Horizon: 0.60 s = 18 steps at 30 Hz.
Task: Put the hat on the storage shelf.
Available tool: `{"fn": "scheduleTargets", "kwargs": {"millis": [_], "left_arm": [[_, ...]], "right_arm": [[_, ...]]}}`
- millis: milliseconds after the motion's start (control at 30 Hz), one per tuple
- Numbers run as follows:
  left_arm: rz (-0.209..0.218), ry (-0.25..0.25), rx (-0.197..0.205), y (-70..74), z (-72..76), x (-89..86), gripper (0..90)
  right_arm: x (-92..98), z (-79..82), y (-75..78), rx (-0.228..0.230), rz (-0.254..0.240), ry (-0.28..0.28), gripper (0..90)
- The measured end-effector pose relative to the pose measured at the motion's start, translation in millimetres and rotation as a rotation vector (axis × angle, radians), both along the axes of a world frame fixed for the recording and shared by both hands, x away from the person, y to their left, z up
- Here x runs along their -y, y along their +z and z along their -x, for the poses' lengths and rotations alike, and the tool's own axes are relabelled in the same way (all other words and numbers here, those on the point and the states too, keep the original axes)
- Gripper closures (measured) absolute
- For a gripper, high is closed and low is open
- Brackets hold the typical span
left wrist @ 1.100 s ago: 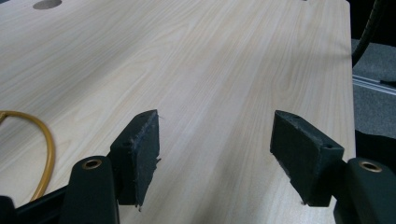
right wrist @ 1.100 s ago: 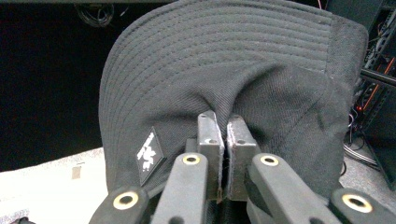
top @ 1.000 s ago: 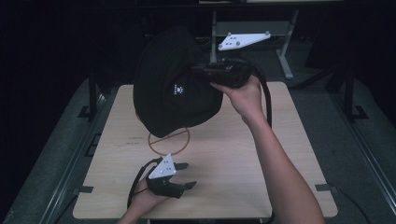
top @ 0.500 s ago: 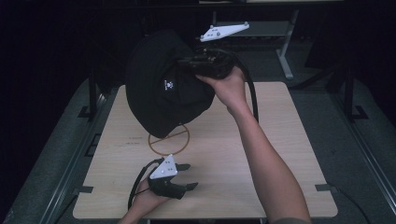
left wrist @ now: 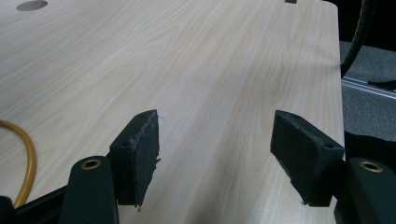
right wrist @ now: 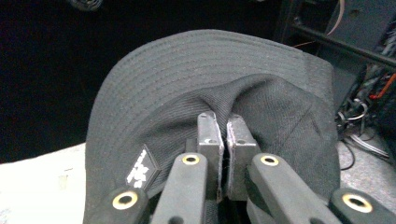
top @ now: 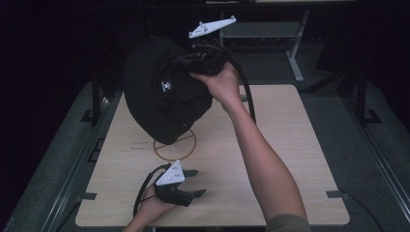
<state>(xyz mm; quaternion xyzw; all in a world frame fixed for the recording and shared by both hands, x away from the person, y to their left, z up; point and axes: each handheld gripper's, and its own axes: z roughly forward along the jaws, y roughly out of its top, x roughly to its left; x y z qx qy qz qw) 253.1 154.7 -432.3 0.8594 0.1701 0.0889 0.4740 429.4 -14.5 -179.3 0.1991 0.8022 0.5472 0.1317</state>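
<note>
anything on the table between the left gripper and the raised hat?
High view: just the orange ring marked on the table, between the left gripper and the hat.

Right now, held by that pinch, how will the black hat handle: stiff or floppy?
Likely floppy: the black hat sags below the right gripper, its crown fabric bunched between the shut jaws. Probably light, since a small pinch carries it. The stitched brim looks somewhat firmer.
</note>
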Motion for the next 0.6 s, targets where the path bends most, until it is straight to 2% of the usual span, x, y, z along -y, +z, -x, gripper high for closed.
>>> {"fn": "scheduleTargets", "kwargs": {"millis": [267,300,500,533,567,600], "left_arm": [[-0.007,-0.013,-0.002,-0.5,2.0,3.8,32.2],[-0.007,-0.016,-0.003,-0.8,2.3,4.9,32.2],[-0.008,-0.020,-0.003,-1.6,2.0,5.8,32.2],[-0.008,-0.020,-0.003,-1.6,2.0,5.8,32.2],[-0.014,-0.026,0.007,-1.4,1.8,6.0,32.2],[-0.014,-0.026,0.007,-1.4,1.8,6.0,32.2]], "right_arm": [[-27.5,-12.4,-0.8,-0.019,0.068,0.019,86.6],[-37.4,-16.3,0.0,-0.029,0.097,0.034,86.5],[-65.6,-23.0,-2.0,-0.019,0.194,0.047,86.4],[-65.6,-23.0,-2.0,-0.019,0.194,0.047,86.4],[-77.3,-25.5,-5.3,-0.009,0.233,0.047,84.8],[-81.0,-26.0,-6.5,-0.003,0.247,0.048,80.5]]}}
